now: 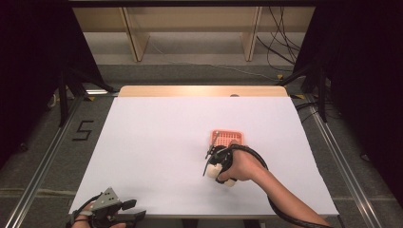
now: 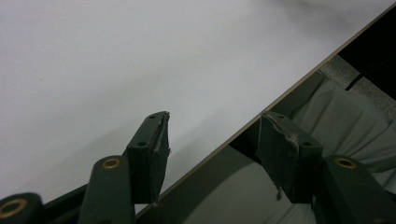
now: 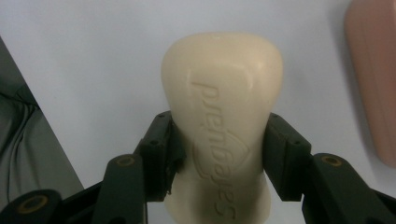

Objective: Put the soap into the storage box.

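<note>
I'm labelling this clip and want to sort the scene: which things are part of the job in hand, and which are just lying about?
Part of the job:
- bar of soap, clamped between the right gripper's jaws
- orange soap dish, just beyond it on the table

Just lying about:
- left gripper, jaws open, idle at the table's near edge
- cables on the floor behind
- wooden shelf

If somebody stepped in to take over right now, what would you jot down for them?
Right gripper: shut on the cream soap bar, gripped across its waist, just short of the orange-pink basket mid-table.
Left gripper: open, holding nothing, over the near-left edge of the white table.
Done: soap picked up.
Left, most likely: set the soap in the basket and let go. Whether the bar is lifted or touching the table cannot be told.
</note>
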